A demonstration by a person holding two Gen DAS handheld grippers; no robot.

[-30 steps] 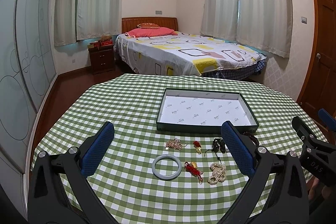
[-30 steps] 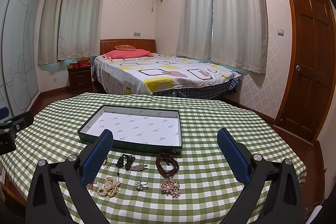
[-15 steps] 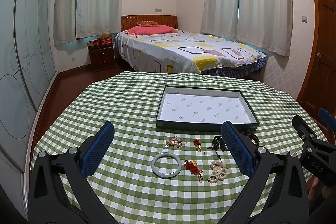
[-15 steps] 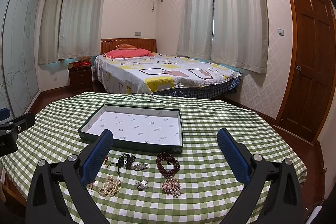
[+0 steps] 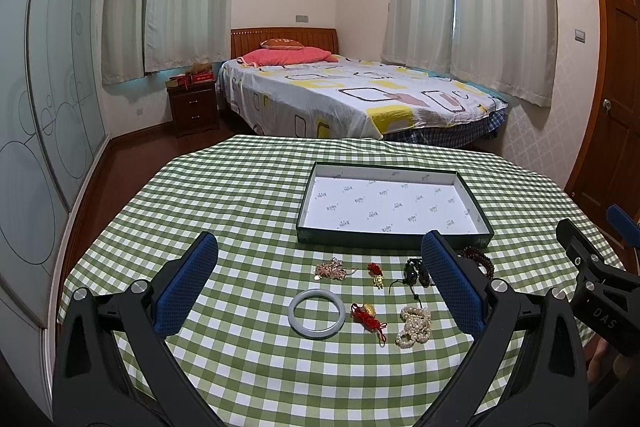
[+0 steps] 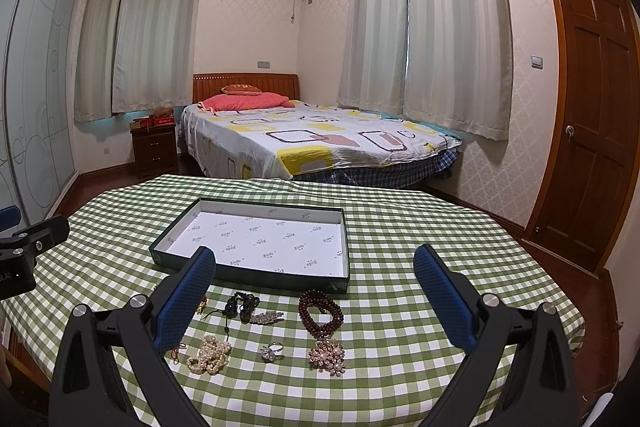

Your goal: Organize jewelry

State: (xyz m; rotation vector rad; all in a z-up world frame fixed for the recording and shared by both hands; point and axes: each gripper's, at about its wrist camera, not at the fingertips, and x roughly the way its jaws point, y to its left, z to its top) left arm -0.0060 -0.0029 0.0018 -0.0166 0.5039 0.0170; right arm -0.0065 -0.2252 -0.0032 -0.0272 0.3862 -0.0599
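Left wrist view: we hold the left gripper [image 5: 320, 281] spread wide above the table [image 5: 240, 207], empty. Its nearest piece, the jade bangle [image 5: 316, 313], lies flat just below centre, short of the empty tray [image 5: 394, 239].

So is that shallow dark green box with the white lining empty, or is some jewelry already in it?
Empty. The shallow dark green box shows only its bare printed white lining; every piece lies on the checked tablecloth outside it.

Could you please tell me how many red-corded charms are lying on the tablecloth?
2: one charm near the box, another between the bangle and the pearl strand; the tool fingers might hide more.
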